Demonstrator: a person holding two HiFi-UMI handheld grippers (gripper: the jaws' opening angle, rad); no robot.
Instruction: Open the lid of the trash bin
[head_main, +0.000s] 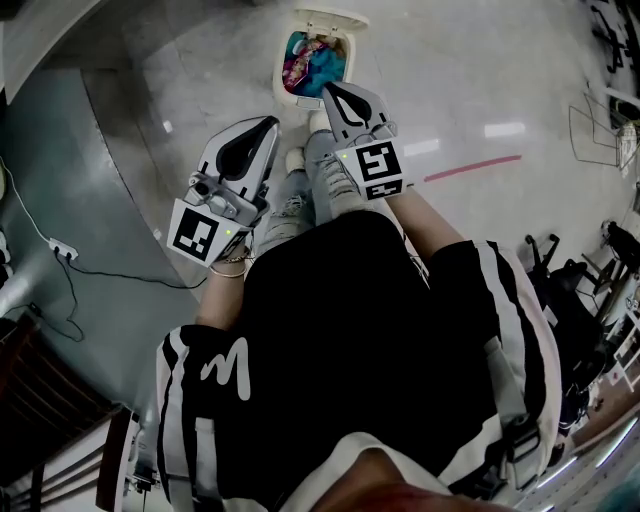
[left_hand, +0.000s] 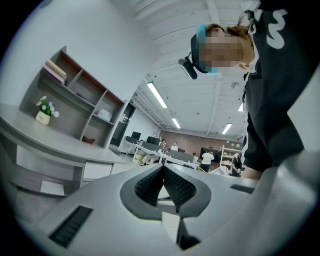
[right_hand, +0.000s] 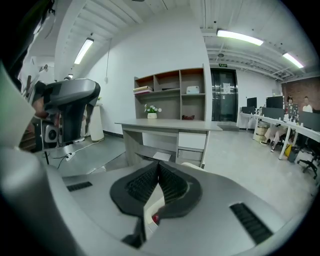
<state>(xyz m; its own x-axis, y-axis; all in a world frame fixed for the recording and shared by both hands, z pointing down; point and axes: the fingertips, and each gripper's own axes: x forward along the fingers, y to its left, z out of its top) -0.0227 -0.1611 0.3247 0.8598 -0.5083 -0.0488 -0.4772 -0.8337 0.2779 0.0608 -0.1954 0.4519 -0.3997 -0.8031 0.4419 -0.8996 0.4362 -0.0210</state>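
Polished floor (head_main: 480, 80) bore the trash bin (head_main: 283, 92), lid (head_main: 330, 17) up; left hand-held gripper (head_main: 268, 122) and right hand-held gripper (head_main: 328, 92) hovered closed, empty, seemingly unneeded.

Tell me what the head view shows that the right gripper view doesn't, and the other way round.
Only the head view: the trash bin with its lid raised, colourful rubbish inside, a red floor line. Only the right gripper view: a desk, a shelf unit, a potted plant. Both: the right gripper, jaws together; the cream edge beneath them in its own view may be the bin's rim.
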